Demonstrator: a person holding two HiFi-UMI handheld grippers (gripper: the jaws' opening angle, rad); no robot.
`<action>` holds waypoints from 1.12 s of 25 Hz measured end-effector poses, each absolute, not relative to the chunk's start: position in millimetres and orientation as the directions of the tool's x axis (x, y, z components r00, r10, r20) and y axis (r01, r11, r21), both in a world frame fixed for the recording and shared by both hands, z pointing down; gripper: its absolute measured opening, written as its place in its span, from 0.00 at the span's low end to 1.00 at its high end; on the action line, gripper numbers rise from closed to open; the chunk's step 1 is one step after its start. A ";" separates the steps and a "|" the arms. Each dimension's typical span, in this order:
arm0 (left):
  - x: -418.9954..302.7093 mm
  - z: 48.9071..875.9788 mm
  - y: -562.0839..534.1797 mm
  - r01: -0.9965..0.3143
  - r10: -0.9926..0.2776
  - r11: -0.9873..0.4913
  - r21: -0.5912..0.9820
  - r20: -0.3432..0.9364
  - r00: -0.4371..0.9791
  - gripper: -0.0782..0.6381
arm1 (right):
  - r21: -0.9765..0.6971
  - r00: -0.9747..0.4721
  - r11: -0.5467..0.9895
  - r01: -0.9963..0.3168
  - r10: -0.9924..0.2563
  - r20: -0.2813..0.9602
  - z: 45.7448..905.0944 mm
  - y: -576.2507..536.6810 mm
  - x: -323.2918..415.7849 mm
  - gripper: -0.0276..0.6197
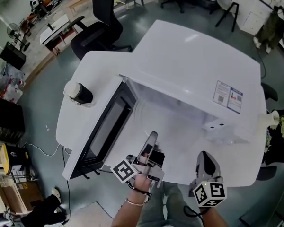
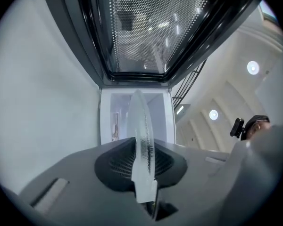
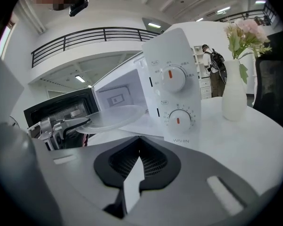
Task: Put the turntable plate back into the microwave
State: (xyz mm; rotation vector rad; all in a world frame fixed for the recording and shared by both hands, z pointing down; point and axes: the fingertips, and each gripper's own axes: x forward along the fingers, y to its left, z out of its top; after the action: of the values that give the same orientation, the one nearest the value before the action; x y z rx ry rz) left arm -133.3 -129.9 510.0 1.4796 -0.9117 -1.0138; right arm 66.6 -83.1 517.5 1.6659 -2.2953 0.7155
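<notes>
Two grey two-jaw grippers show at 6 o'clock in the head view, before a white microwave oven (image 1: 194, 74) on a round white table (image 1: 66, 122). The left gripper (image 1: 153, 136) is pinching the near rim of a round clear glass turntable plate (image 3: 111, 117); its own view shows the jaws clamped on the glass edge. In the right gripper view the plate lies level at the mouth of the open cavity, clear of the table, with the left gripper at its 9 o'clock. The right gripper (image 1: 204, 155) has its jaws pressed together with nothing between them, and sits at 3 o'clock of the left one, apart from the plate. The black-framed microwave door with a mesh window (image 1: 109, 126) stands swung open at 9 o'clock of the oven. A dark cylinder with a pale cap (image 1: 78, 92) stands on the table at 10 o'clock of the door. A white vase of pink flowers (image 3: 236, 95) stands at 3 o'clock of the oven's two-dial panel (image 3: 174, 98).
</notes>
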 end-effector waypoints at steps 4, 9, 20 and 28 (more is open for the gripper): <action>-129.3 510.5 -140.4 -0.021 -0.928 -0.136 0.991 -0.119 0.354 0.17 | -0.253 -0.327 0.233 -0.939 -0.830 0.452 521.2 -85.3 67.3 0.06; -125.1 508.9 -154.5 -0.011 -0.924 -0.142 0.990 -0.129 0.359 0.17 | -0.248 -0.315 0.221 -0.943 -0.831 0.459 523.7 -88.1 68.4 0.06; -117.8 509.4 -180.2 -0.014 -0.921 -0.136 0.991 -0.121 0.370 0.17 | -0.247 -0.302 0.204 -0.947 -0.827 0.474 528.4 -94.4 72.5 0.06; -109.6 505.5 -196.5 -0.013 -0.917 -0.135 0.991 -0.120 0.379 0.17 | -0.253 -0.319 0.219 -0.942 -0.817 0.481 529.5 -95.5 69.0 0.06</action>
State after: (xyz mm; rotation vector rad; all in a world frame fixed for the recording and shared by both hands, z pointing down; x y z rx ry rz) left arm -109.6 -196.5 505.5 1.4911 -0.8793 -0.9876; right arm 69.0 -95.5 529.5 1.6635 -2.2489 0.7438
